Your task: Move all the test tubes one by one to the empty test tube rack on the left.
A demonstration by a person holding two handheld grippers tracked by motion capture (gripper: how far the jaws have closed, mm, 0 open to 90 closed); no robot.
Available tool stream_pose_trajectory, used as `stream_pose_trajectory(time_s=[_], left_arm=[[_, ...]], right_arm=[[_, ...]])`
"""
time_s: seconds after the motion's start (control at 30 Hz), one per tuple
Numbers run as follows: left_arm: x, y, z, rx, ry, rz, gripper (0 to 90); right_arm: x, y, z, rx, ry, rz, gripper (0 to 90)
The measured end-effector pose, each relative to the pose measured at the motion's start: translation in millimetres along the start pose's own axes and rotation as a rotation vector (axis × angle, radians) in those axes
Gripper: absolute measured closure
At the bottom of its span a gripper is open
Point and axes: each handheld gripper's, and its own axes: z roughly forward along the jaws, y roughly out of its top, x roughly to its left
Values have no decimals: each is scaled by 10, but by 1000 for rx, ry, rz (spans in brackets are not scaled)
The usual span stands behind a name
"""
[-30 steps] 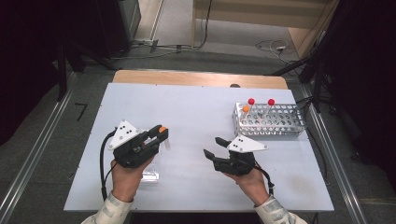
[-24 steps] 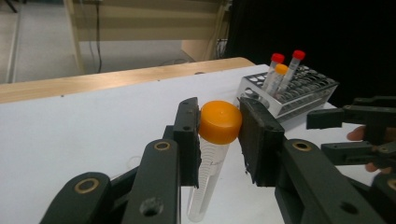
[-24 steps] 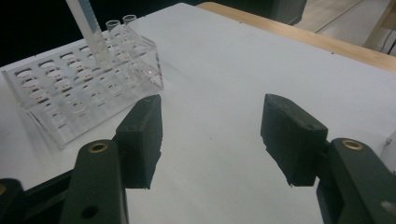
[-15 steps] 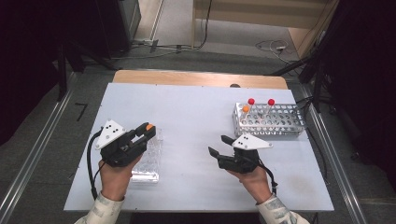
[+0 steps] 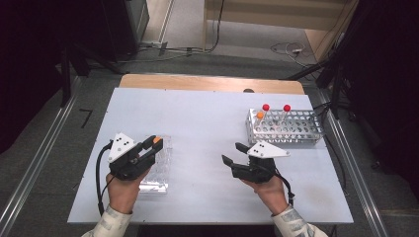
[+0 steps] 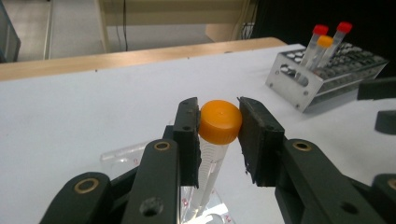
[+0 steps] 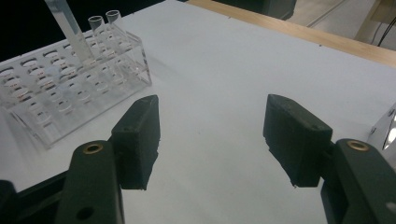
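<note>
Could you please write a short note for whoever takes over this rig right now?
Left gripper: shut on the orange-capped tube, held over the clear rack at the table's left.
Right gripper: open, holding nothing, hovering near the middle.
Metal rack at the right holds three capped tubes, two red and one orange.
Done: one tube gripped.
Left: probably seat it in a rack; I cannot tell which.

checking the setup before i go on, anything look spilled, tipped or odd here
Nothing stands out. The left gripper holds an orange-capped tube above the clear rack; the right gripper is open. The metal rack stands upright with its three capped tubes. No spill shows on the table.
</note>
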Motion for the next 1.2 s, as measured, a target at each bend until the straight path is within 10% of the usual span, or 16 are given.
stream_pose_trajectory(time_s=[0.37, 0.7, 0.87, 1.2], left_arm=[[-25, -109, 51, 30, 32, 13, 682], [-28, -108, 29, 29, 42, 1, 469], [-79, -100, 34, 38, 88, 14, 226], [-78, -106, 27, 39, 74, 4, 188]], right_arm=[[5, -5, 0, 1, 0, 1, 347], [-59, 6, -37, -21, -37, 10, 347], [-219, 0, -70, -31, -129, 30, 328], [-552, 0, 38, -28, -320, 109, 233]])
